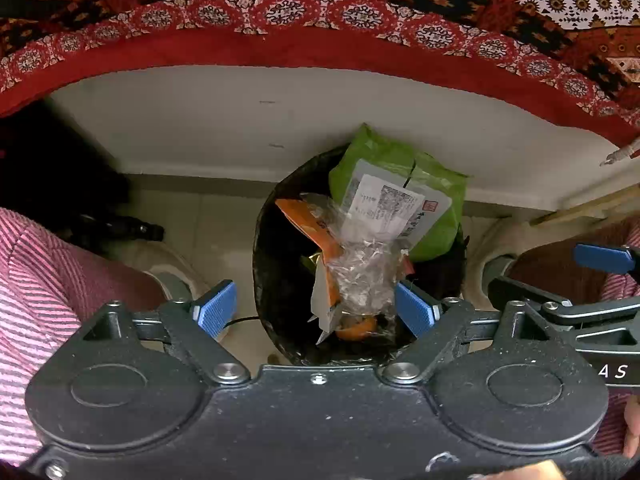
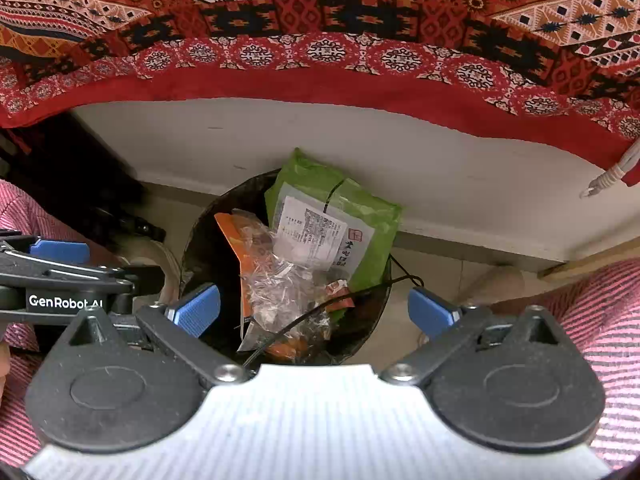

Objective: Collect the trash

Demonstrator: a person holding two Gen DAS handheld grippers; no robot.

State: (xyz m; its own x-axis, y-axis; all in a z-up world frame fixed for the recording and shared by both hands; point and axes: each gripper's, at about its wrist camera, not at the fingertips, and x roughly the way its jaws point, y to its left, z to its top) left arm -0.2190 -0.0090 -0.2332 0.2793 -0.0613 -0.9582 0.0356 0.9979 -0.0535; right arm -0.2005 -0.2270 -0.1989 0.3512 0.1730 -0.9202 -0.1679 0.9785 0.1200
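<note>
A black trash bin [image 1: 272,280] [image 2: 192,248] stands on the floor below both grippers. A green package [image 1: 400,168] [image 2: 316,176] with a white label sticks out of its far rim. An orange wrapper [image 1: 300,216] [image 2: 230,232] and crumpled clear plastic [image 1: 360,272] [image 2: 280,280] lie inside. My left gripper [image 1: 316,308] hangs open over the bin, nothing pressed between its blue pads. My right gripper [image 2: 316,310] is also open above the bin and empty. A thin black cable [image 2: 320,308] crosses the trash.
A red patterned cloth [image 1: 320,48] [image 2: 320,80] drapes over a white panel [image 1: 240,120] behind the bin. A person's pink striped legs [image 1: 36,300] [image 2: 612,320] and light shoes [image 1: 172,264] flank the bin. A white cable end [image 2: 604,178] dangles at the right. Dark objects [image 1: 60,168] sit at the left.
</note>
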